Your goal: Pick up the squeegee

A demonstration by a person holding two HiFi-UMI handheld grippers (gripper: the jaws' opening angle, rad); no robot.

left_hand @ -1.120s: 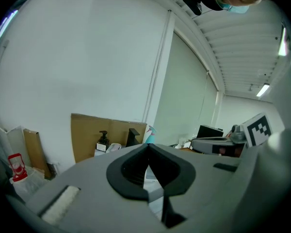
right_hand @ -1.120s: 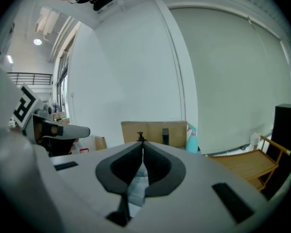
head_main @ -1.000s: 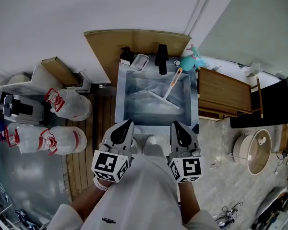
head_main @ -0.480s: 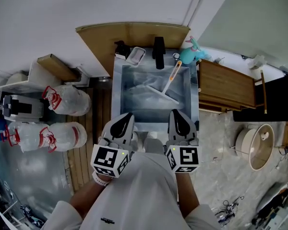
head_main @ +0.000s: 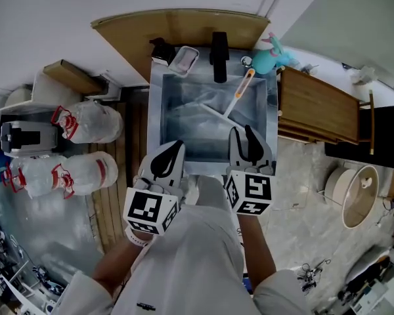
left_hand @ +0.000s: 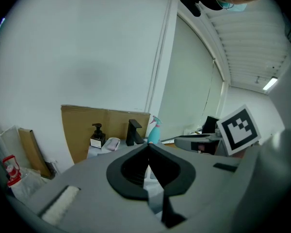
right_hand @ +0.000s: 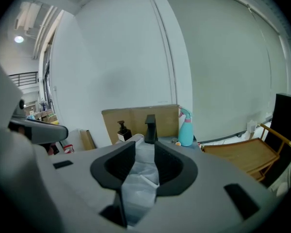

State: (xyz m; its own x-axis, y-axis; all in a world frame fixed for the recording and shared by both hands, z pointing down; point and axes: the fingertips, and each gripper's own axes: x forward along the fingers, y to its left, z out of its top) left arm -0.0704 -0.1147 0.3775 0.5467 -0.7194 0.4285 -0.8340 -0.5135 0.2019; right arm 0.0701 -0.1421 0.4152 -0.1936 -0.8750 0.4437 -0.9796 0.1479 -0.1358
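**Right jaws part at the sink's edge, squeegee straight ahead**

My right gripper [head_main: 243, 138] hovers over the near rim of the sink [head_main: 155, 120], right of the middle. Its jaws are opening, and nothing stands between them but a view of the crinkled plastic lining the basin. The squeegee [head_main: 238, 94] lies inside the sink, ahead of those jaws and well apart from them. Its blade rests near the middle of the basin. Its orange-and-white handle slants away to the back right corner, ending near the teal spray bottle [head_main: 274, 52], to the right of the black faucet [head_main: 219, 58]. That long axis runs from near-left to far-right, so I judge that a grip on the handle wants my jaws set across the slant. My right gripper is the nearer of the two. My left gripper [head_main: 173, 151] sits at the near rim toward the left corner, clenched tip to tip and empty. Neither gripper touches the squeegee. As I read it, the pick has not begun, and the reach forward and down into the basin comes first.
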